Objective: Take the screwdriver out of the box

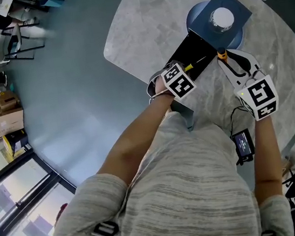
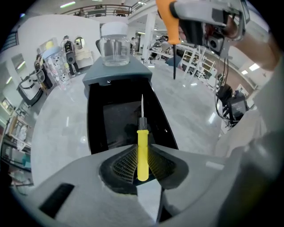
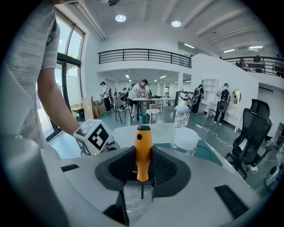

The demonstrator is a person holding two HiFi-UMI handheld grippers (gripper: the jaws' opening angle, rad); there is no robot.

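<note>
1. The left gripper [image 1: 186, 71] is reaching steeply down over the near end of the box [image 1: 192, 54]. In the left gripper view its two ribbed pads [image 2: 125, 163] are pinching the handle of the yellow screwdriver [image 2: 142, 150] from both sides.
2. The yellow screwdriver is pointing away from the gripper along the length of the black box [image 2: 95, 126]. Its thin metal shaft is reaching over the box's dark interior. Whether it is resting on the bottom or hanging clear, I cannot tell.
3. The box is lying open on the pale marble table [image 1: 146, 30], with its blue-grey lid [image 2: 116, 73] sitting at the far end.
4. A clear jar [image 2: 114, 44] with a white cap is standing on that lid.
5. The orange screwdriver [image 1: 221, 53] is hanging just beside the box's right edge, handle up and shaft down, over the table.
6. The right gripper [image 1: 225, 59] is holding it. In the right gripper view the pads are clamping the lower part of the orange handle [image 3: 143, 150], and the shaft is sticking out below them.
</note>
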